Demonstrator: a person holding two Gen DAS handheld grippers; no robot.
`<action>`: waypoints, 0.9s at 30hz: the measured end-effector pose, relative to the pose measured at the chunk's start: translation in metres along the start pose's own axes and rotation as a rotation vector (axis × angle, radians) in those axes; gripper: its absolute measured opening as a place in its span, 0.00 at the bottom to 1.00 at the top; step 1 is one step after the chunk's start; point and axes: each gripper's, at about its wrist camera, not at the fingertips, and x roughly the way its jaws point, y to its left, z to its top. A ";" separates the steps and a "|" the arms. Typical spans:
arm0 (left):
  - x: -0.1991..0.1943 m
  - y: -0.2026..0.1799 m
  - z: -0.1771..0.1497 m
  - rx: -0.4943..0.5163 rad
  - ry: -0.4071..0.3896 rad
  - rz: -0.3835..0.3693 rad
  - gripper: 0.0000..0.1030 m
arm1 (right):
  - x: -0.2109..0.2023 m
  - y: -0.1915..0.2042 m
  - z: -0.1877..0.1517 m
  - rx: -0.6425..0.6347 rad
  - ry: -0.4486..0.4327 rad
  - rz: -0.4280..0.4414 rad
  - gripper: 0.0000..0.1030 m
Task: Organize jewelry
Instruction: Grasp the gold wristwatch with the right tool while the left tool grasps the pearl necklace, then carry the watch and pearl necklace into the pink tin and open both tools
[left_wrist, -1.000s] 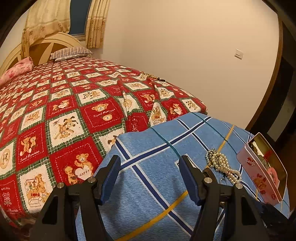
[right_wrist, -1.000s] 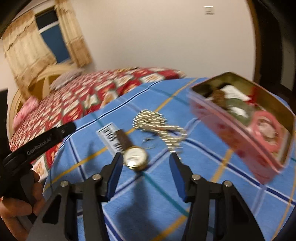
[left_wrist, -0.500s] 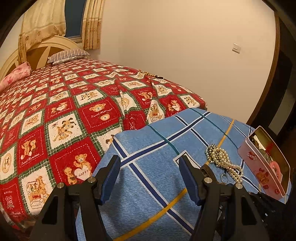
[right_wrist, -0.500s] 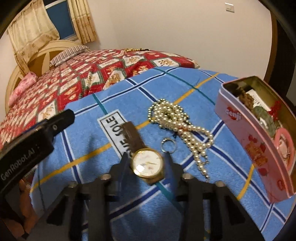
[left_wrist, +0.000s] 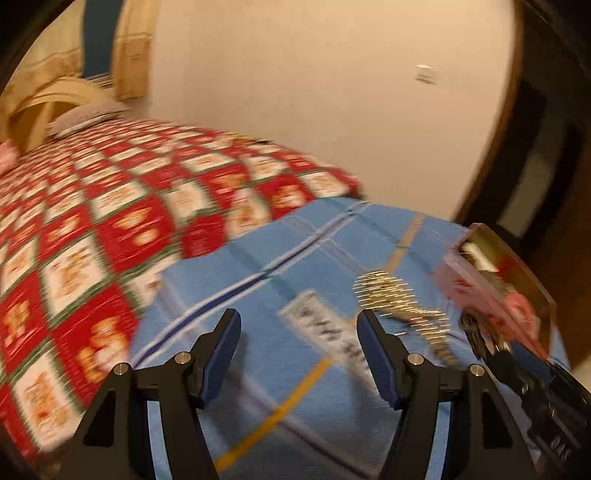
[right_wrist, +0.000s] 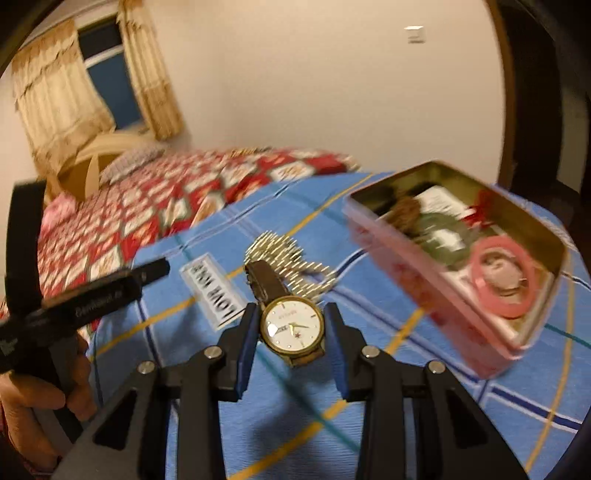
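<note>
My right gripper (right_wrist: 291, 328) is shut on a gold wristwatch (right_wrist: 292, 328) with a white dial and brown strap, held a little above the blue checked cloth (right_wrist: 369, 406). A pearl necklace (right_wrist: 284, 254) lies on the cloth just beyond it; it also shows blurred in the left wrist view (left_wrist: 399, 299). An open pink tin (right_wrist: 458, 254) holding several trinkets stands to the right, also in the left wrist view (left_wrist: 498, 288). My left gripper (left_wrist: 299, 332) is open and empty above the cloth, left of the necklace.
A bed with a red teddy-bear quilt (left_wrist: 110, 206) lies behind and left of the blue cloth. A white label with black print (right_wrist: 214, 291) is on the cloth. The left tool and the hand on it (right_wrist: 55, 314) sit at the left of the right wrist view.
My right gripper has closed on the watch and lifted it off the cloth. The left gripper has swung right, toward the necklace and tin; its view is blurred.
</note>
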 end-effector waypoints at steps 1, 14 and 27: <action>0.003 -0.007 0.002 0.025 -0.005 -0.020 0.64 | -0.004 -0.004 0.002 0.016 -0.022 -0.005 0.37; 0.078 -0.068 0.015 0.128 0.167 -0.158 0.15 | -0.017 -0.037 0.009 0.156 -0.133 -0.103 0.37; -0.002 -0.048 0.021 0.077 -0.107 -0.311 0.05 | -0.033 -0.057 0.007 0.219 -0.174 -0.106 0.37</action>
